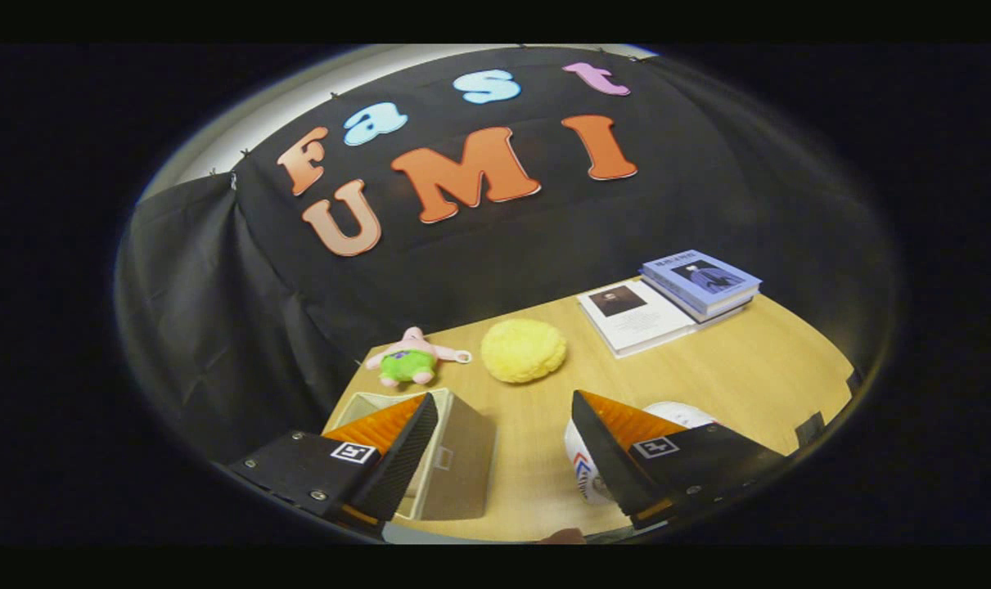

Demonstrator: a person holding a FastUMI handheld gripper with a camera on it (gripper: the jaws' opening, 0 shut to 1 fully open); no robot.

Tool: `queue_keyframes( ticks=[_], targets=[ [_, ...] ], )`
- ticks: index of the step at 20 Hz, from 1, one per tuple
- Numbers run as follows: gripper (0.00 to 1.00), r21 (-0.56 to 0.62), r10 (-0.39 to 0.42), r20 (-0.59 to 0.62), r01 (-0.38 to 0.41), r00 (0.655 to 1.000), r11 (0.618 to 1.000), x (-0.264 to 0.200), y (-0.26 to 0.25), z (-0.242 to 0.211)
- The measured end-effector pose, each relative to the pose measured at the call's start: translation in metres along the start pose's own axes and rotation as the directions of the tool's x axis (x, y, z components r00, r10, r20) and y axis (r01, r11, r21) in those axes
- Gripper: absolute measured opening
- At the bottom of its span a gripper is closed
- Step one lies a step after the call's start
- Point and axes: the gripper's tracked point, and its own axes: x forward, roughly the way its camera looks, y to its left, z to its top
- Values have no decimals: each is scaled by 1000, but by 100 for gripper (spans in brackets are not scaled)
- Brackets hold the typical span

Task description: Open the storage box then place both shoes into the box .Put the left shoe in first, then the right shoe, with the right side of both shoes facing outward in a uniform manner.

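Box (450,466) sits at the desk's (757,376) near-left corner, top looks open, left finger partly over it. White shoe (585,478) lies near the front edge, tucked behind the right finger; can't tell which foot. Gripper (503,450) spread wide, holding nothing, bare desk between the fingers. Beyond: yellow sponge (524,350) and pink plush toy (412,357) along the back edge, books (675,298) at the far-right corner. Risks: grabbing the wrong shoe first, since it's mostly hidden; box looks light, a finger catching its wall could shove it off the corner.
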Motion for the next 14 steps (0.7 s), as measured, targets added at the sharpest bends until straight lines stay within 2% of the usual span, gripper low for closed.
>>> queue_keyframes(
  ticks=[6,11,14],
  targets=[
    [98,-97,-155,-14,153,988,983,5,-69,-37],
    [98,-159,-216,-31,209,976,965,19,-101,-75],
    [98,-185,-227,-84,208,970,960,31,-111,-103]
  ],
)
